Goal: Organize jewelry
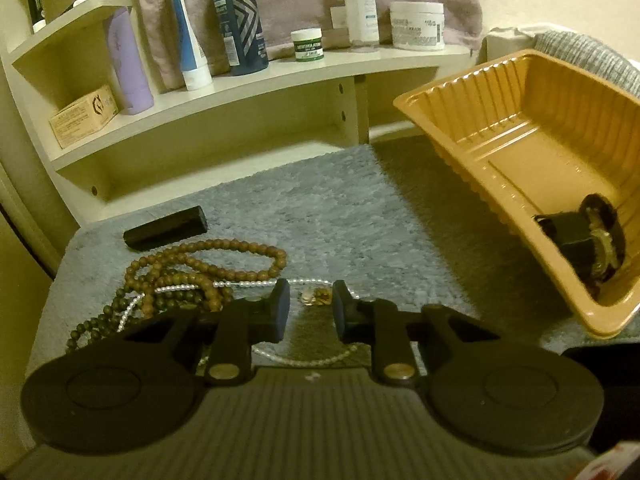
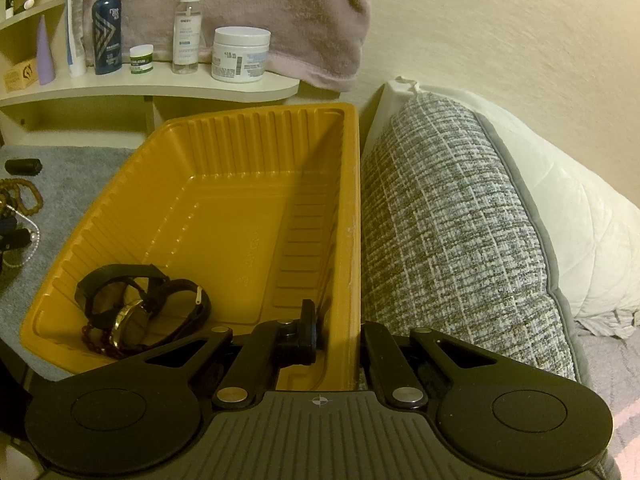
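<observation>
Jewelry: beaded necklaces (image 1: 200,276) only in left view, left gripper (image 1: 308,312) narrowly parted over pendant (image 1: 316,297); right gripper (image 2: 340,336) clamping tray (image 2: 352,216) wall, watches (image 2: 140,308) inside.

Home, bedroom or dressing corner. Cream shelf unit (image 1: 224,92) carries toiletries: spray bottle (image 2: 186,24), cream jar (image 2: 240,54), tube (image 1: 188,28). Pink towel (image 2: 280,12) hangs behind; pillow (image 2: 460,232) right; grey mat (image 1: 320,208) underfoot.

Dim, yellowish indoor light is washing both fisheye views, leaving them grainy and soft. Straight shelf (image 1: 248,80) edges are bowing toward the rims, while corners are darkening at 1 and 11 o'clock. The tray (image 2: 352,208) wall is casting a shadow across its floor.
</observation>
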A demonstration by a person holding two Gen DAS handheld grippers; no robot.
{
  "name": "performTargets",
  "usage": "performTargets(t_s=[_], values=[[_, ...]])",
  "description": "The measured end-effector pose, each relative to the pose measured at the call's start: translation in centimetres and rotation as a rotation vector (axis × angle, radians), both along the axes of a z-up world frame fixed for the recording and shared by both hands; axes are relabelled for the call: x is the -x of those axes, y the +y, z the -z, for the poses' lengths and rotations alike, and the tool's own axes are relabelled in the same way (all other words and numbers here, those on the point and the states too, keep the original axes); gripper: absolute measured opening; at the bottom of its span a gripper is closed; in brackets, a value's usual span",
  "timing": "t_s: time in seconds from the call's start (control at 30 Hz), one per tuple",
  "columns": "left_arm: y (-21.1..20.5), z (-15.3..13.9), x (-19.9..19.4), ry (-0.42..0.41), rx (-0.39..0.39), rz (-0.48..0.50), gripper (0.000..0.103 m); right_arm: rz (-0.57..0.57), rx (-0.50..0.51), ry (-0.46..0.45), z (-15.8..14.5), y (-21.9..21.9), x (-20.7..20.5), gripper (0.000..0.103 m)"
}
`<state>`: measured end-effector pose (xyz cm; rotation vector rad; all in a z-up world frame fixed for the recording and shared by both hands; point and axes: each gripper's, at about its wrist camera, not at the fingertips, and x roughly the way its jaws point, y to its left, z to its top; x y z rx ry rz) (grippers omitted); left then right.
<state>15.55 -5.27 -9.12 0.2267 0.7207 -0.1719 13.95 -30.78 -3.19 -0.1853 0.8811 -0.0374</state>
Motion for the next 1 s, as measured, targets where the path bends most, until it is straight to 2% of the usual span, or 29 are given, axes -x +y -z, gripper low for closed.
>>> performTargets(t_s=[0.1, 0.3, 0.63, 1.0], values=[[-0.2, -0.1, 0.1, -0.009, -0.012, 0.012, 0.020, -0.003, 0.002, 0.000, 0.0, 0.0, 0.0, 0.005], [-1.0, -0.2, 0.3, 0.003, 0.024, 0.057, 0.015, -0.002, 0.001, 0.001, 0.1, 0.0, -0.1, 0.005], [-0.7, 0.4, -0.8, 0.008, 0.017, 0.024, 0.016, -0.002, 0.002, 0.000, 0.1, 0.0, -0.1, 0.005], [-0.9, 0.4, -0.8, 0.003, -0.009, 0.040, 0.015, -0.004, 0.005, -0.001, 0.1, 0.0, -0.1, 0.005]])
